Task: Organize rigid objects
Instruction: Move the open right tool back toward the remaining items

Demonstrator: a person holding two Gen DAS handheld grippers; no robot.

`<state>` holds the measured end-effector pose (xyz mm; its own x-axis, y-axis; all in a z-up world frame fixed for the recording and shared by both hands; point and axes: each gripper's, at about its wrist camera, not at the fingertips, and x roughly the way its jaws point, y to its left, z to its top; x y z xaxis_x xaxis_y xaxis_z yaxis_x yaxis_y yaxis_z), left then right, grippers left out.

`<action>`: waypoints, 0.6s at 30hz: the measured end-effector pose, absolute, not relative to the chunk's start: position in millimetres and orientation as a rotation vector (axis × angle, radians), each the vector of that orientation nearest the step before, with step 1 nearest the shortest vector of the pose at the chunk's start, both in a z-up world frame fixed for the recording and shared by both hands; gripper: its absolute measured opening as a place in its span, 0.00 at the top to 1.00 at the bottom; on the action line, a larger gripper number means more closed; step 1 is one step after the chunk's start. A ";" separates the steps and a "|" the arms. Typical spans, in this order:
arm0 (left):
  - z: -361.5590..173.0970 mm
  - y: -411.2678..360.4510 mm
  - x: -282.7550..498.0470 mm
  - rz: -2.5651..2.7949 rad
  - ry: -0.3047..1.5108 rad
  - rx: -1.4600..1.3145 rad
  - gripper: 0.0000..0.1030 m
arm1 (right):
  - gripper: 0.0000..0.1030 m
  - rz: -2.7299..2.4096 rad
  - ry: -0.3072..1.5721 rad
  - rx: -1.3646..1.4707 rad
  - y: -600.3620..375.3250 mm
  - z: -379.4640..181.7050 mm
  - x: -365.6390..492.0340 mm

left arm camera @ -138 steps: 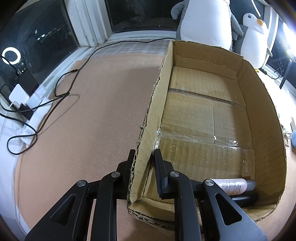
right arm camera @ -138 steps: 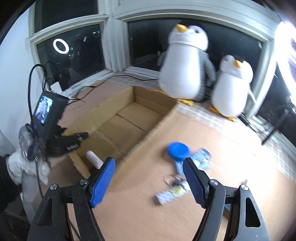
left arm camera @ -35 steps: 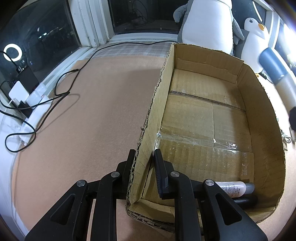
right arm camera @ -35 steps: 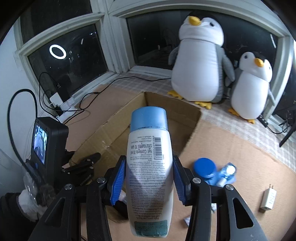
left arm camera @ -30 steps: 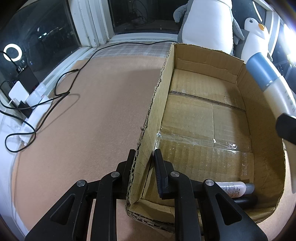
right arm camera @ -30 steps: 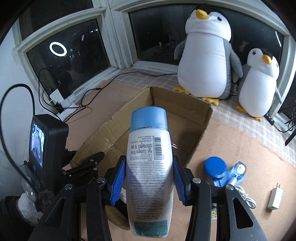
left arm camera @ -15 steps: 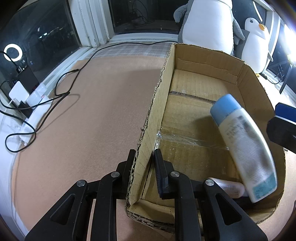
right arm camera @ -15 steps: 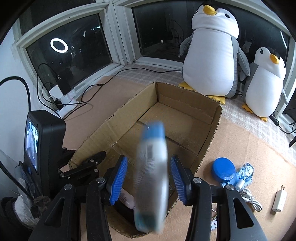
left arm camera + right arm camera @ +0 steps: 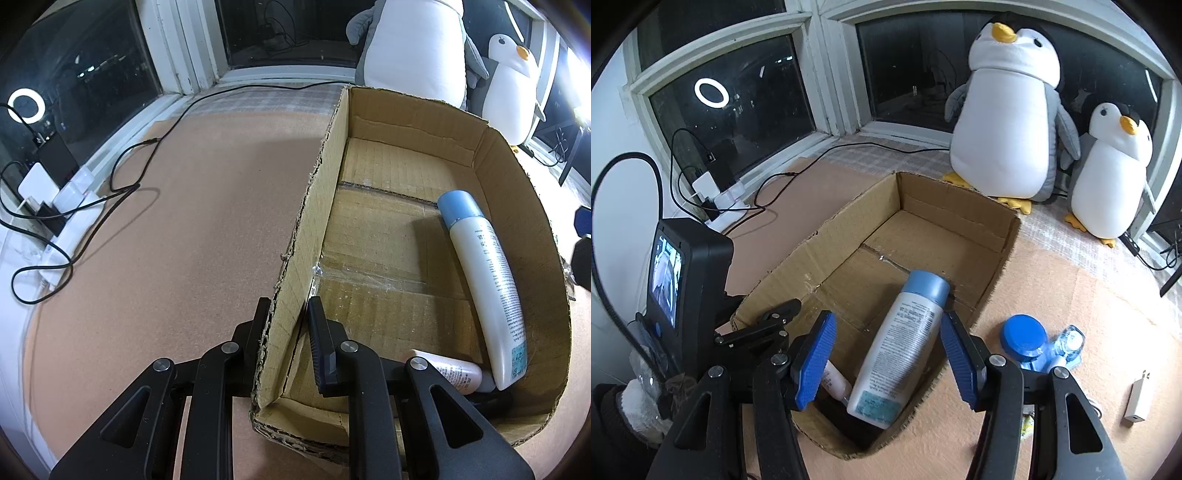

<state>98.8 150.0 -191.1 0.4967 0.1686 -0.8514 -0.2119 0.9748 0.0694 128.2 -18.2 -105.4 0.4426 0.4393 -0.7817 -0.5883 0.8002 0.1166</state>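
Note:
A white bottle with a blue cap [image 9: 484,280] [image 9: 905,343] lies inside the open cardboard box [image 9: 524,192] [image 9: 960,206], along its right wall. A smaller pinkish tube [image 9: 456,374] [image 9: 836,384] rests in the box's near corner. My left gripper [image 9: 284,325] is shut on the box's left wall near the front corner. My right gripper [image 9: 886,347] hovers above the box's near end, its blue-padded jaws opening, with the bottle lying loose below them and touching neither pad.
On the brown mat right of the box lie a blue round lid [image 9: 1025,338], a clear blue packet [image 9: 1067,341] and a white charger plug [image 9: 1139,400]. Two plush penguins [image 9: 1004,122] stand at the window. Cables and a power strip [image 9: 70,206] run along the left.
The white bottle, held in my right gripper a second ago, has dropped out of the widening jaws and now lies in the box. The left gripper has stayed clamped on the wall.

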 end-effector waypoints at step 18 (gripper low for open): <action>-191.3 149.5 98.9 0.231 1.026 -0.046 0.83 | 0.47 0.467 0.960 -0.136 -150.0 -123.9 144.5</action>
<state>98.9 149.5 -191.3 0.4965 0.1691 -0.8514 -0.2119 0.9748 0.0701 144.5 -150.0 -123.9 0.4827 0.3229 -0.8141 -0.4410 0.8927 0.0926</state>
